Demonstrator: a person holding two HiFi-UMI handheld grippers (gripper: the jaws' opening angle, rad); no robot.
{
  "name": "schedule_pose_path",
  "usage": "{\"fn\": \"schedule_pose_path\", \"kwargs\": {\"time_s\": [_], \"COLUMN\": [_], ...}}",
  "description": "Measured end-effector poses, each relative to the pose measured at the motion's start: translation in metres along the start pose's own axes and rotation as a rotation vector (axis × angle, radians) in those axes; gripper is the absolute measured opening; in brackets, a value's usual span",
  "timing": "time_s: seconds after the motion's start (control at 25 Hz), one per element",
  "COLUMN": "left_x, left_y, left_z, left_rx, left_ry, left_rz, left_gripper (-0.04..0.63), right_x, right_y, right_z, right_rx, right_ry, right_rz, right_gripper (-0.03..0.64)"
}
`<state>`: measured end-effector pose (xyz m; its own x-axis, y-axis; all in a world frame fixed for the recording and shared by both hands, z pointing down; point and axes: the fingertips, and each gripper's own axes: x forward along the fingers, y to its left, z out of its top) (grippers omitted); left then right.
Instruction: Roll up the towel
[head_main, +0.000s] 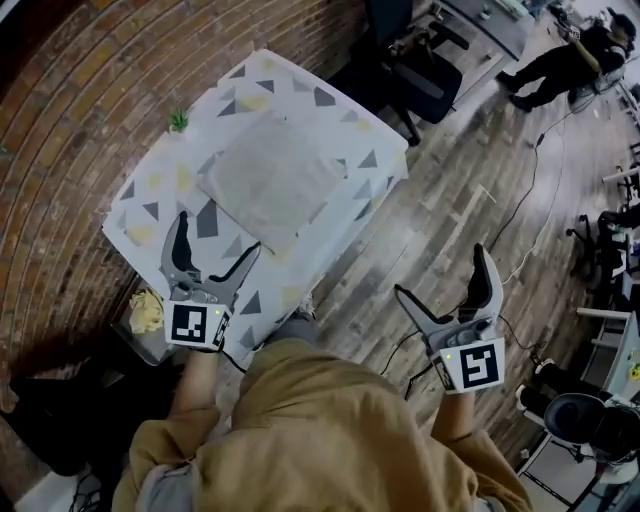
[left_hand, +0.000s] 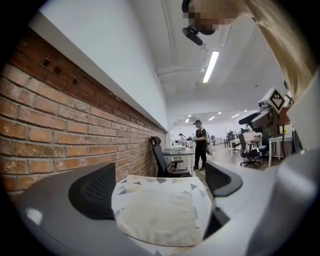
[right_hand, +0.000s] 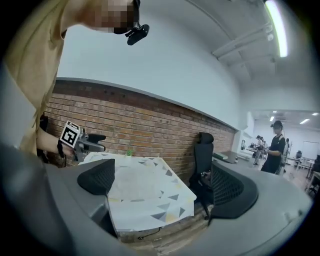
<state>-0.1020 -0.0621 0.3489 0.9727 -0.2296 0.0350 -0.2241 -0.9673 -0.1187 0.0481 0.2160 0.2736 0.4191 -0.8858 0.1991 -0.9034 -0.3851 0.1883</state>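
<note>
Towel (head_main: 268, 180) flat, just beyond left tongs (head_main: 218, 232)

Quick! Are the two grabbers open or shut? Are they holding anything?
Left gripper: open, holding nothing; the towel lies flat ahead of it.
Right gripper: open, holding nothing, off to the side of the table.

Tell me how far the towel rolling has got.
Done: nothing; the towel lies flat and unrolled on the table. In hand: nothing; the left gripper is open and empty at the table's near edge, the right gripper open and empty over the floor. Left: the whole roll.
</note>
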Motion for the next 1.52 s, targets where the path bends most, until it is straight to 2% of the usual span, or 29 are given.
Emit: {"fn": "schedule_pose_path", "kwargs": {"time_s": [0.16,0.32,0.56,0.72,0.8,0.96,1.16,1.32,1.52], "left_x": [0.012,0.016,0.002,0.0,0.006,0.036,0.036,0.033,0.033], "left_y": [0.002,0.009,0.032,0.041,0.035,0.01,-0.019,-0.039,-0.066], "left_z": [-0.001,0.001,0.003,-0.002,-0.005,-0.001,-0.023,-0.06,-0.135], "left_rx": [-0.013,-0.014,0.002,0.001,-0.03,-0.062,-0.141,-0.099,-0.105], "left_ry": [0.016,0.008,0.039,0.096,0.127,0.175,0.266,0.343,0.493], "left_rz": [0.017,0.072,0.249,0.411,0.484,0.557,0.676,0.681,0.579], "left_gripper": [0.591,0.591,0.59,0.589,0.589,0.589,0.589,0.589,0.588], "right_x": [0.025,0.054,0.122,0.179,0.203,0.237,0.261,0.273,0.276], "right_y": [-0.013,-0.019,-0.034,-0.039,-0.037,-0.039,-0.032,-0.013,0.016], "right_z": [0.009,0.012,0.012,0.001,-0.006,-0.03,-0.071,-0.11,-0.18], "right_rx": [-0.001,-0.044,-0.089,-0.102,-0.144,-0.249,-0.295,-0.404,-0.618], "right_ry": [-0.016,-0.007,-0.012,-0.02,-0.013,0.042,0.052,0.082,0.164], "right_rz": [0.031,0.105,0.277,0.446,0.557,0.769,0.948,1.053,1.181], "right_gripper": [0.571,0.571,0.571,0.571,0.571,0.571,0.569,0.569,0.568]}}
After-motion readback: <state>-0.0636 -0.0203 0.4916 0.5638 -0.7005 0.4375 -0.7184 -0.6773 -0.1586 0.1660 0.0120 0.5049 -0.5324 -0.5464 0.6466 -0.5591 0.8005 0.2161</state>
